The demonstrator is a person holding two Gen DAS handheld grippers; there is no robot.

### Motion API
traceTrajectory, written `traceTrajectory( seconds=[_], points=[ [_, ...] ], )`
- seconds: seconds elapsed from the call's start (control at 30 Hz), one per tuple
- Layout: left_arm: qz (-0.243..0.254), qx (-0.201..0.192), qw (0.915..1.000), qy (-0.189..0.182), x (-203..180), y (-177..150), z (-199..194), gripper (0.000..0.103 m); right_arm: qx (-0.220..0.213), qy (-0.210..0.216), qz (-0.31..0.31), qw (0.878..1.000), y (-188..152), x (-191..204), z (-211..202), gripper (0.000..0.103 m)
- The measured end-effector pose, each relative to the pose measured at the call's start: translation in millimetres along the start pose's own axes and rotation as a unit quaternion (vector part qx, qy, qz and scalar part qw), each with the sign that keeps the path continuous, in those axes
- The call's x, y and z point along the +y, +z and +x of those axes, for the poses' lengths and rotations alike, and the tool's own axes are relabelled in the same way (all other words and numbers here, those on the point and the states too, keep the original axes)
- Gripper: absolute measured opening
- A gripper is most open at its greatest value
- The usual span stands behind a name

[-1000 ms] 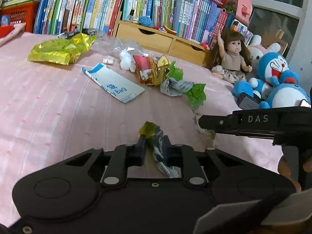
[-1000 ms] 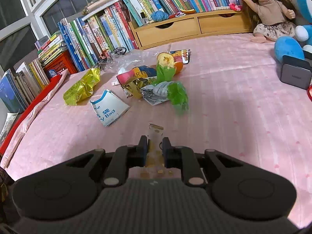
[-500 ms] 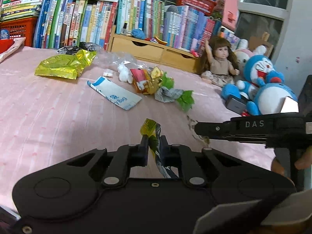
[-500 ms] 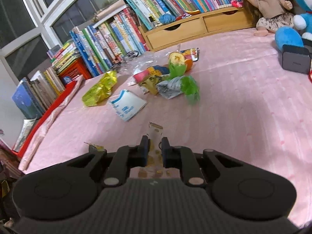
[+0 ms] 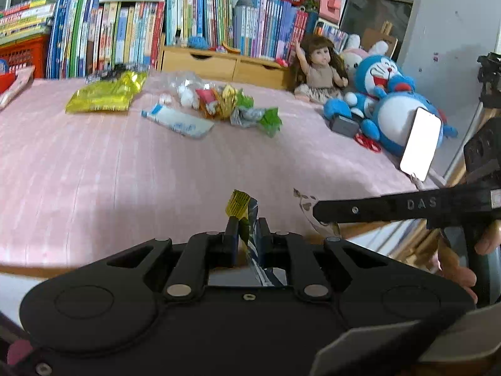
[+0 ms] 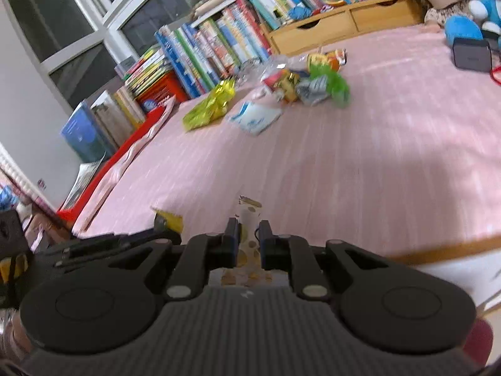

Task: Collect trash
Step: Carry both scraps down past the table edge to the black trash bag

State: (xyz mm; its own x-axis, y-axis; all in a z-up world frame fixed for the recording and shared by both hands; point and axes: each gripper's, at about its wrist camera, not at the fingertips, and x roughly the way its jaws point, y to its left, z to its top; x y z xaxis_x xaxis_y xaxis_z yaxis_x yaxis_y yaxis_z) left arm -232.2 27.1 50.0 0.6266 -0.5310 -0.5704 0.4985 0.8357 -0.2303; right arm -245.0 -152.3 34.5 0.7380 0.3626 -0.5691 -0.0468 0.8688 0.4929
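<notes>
My left gripper (image 5: pixel 248 224) is shut on a green and blue foil wrapper (image 5: pixel 242 208), held above the near edge of the pink bed (image 5: pixel 125 169). My right gripper (image 6: pixel 249 227) is shut on a clear wrapper with brown spots (image 6: pixel 249 216); in the left wrist view it reaches in from the right with that wrapper (image 5: pixel 305 205) at its tip. More trash lies far back on the bed: a yellow-green bag (image 5: pixel 106 95), a white and blue paper bag (image 5: pixel 178 122), and a heap of crumpled wrappers (image 5: pixel 238 106).
Rows of books (image 5: pixel 125 37) and a wooden drawer unit (image 5: pixel 219 64) line the far side. A doll (image 5: pixel 319 69), blue plush toys (image 5: pixel 385 94), a dark box (image 5: pixel 344 125) and a phone (image 5: pixel 421 144) sit at the right. A red tray (image 6: pixel 125 156) lies along the bed's left edge.
Both grippers have pulled back and up from the bed toward its near edge, each still holding its wrapper. The trash pile now looks farther away.
</notes>
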Motion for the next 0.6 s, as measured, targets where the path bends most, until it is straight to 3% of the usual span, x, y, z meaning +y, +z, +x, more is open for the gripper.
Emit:
traceTrajectory(
  seconds=[0.3, 0.6],
  points=[
    [-0.005, 0.058, 0.9979, 0.028, 0, -46, -3, 0.011, 0.041, 0.006, 0.041, 0.998, -51, -11, 2, 0.017],
    [-0.022, 0.137, 0.9893, 0.047, 12, -80, 37, 0.011, 0.091, -0.023, 0.104, 0.990, -97, -39, 39, 0.018]
  ],
)
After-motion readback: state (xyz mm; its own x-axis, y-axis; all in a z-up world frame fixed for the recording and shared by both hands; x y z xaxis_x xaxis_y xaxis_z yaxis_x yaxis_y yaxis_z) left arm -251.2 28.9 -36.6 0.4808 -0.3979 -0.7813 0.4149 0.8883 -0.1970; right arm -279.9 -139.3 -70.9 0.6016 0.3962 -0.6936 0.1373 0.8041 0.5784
